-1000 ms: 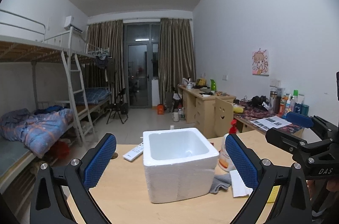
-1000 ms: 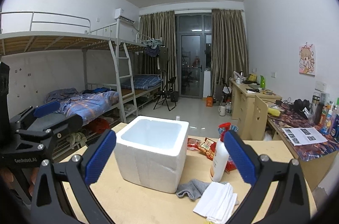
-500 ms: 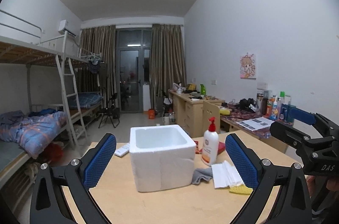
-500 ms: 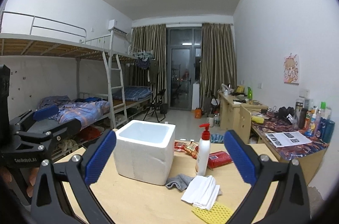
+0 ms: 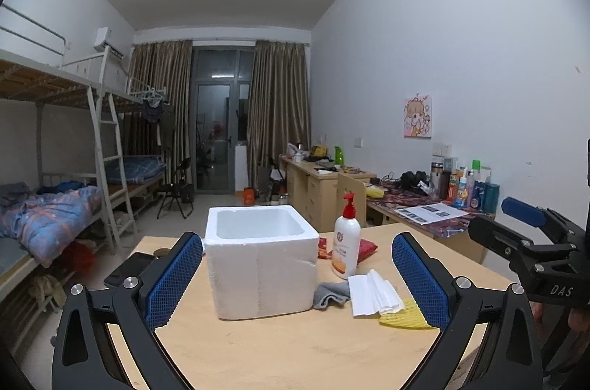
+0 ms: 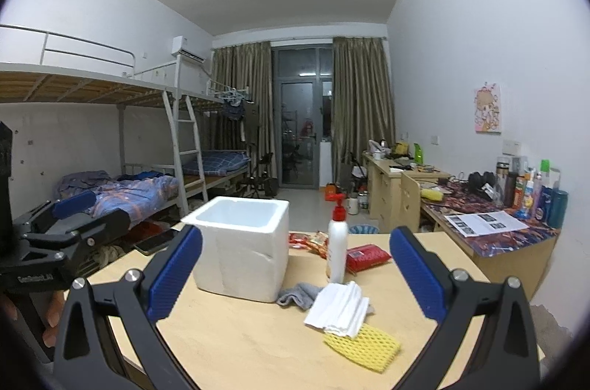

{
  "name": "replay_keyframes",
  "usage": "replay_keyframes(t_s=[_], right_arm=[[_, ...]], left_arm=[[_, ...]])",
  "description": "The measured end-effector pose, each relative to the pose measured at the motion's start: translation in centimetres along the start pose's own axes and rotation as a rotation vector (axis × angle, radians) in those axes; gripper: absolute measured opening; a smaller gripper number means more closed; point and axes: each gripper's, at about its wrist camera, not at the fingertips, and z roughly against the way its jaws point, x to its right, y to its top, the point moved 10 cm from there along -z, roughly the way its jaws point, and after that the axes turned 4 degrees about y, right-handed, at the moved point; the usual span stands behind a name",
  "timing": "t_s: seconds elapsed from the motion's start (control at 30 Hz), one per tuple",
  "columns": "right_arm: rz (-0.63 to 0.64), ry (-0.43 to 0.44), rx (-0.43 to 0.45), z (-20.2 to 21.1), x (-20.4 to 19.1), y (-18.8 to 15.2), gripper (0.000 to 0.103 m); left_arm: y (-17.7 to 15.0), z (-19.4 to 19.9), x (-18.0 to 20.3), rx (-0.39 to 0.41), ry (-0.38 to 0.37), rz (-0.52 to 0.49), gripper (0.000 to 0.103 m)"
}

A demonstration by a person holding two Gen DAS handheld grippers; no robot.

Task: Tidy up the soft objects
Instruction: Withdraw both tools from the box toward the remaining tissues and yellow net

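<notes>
Jaws of both grippers stand wide apart and hold nothing, raised above the near edge of the worktop [image 6: 236, 345]. From the left, the left gripper [image 5: 297, 275] looks over a white foam box [image 5: 260, 264] that stands upright with its open top empty. Just right of the box a grey cloth [image 6: 297, 294] lies crumpled at its base, touching a folded white cloth [image 6: 339, 309], which overlaps a yellow foam net [image 6: 363, 345]. Behind them stands a white pump bottle [image 6: 337, 250], with red packets [image 6: 367, 257] beyond. The right gripper [image 6: 295, 274] faces the cloths.
</notes>
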Motion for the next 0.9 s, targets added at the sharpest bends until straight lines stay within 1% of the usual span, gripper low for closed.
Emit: replay_keyframes(t_s=[0.17, 0.27, 0.43, 0.5, 0.63, 0.7, 0.8, 0.9], right_arm=[[-0.031, -0.001, -0.004, 0.2, 0.8, -1.6, 0.103], [-0.057, -0.012, -0.043, -0.3, 1.4, -2.9, 0.103], [-0.064, -0.034, -0.076, -1.0, 1.9, -4.6, 0.103], [-0.038, -0.048, -0.088, -1.3, 1.9, -5.3, 0.103], [0.028, -0.111, -0.105, -1.9, 1.8, -6.3, 0.103], [0.040, -0.110, -0.104, -2.1, 1.9, -6.8, 0.103], [0.061, -0.107, -0.127, -2.7, 1.8, -7.6, 0.103], [0.048, -0.106, -0.142, -3.0, 2.2, -8.3, 0.103]], left_arm=[[-0.6, -0.1, 0.6, 0.024, -0.019, 0.012, 0.103], [-1.5, -0.8, 1.2, 0.012, -0.029, 0.009, 0.103], [-2.7, -2.3, 1.7, -0.020, -0.038, 0.010, 0.103], [-3.3, -3.0, 2.1, -0.037, -0.045, 0.009, 0.103], [-4.4, -4.5, 2.6, -0.070, -0.058, 0.013, 0.103], [-4.9, -5.2, 2.7, -0.082, -0.057, 0.017, 0.103], [-5.6, -6.1, 2.7, -0.098, -0.053, 0.020, 0.103], [-6.4, -7.0, 2.9, -0.117, -0.056, 0.020, 0.103]])
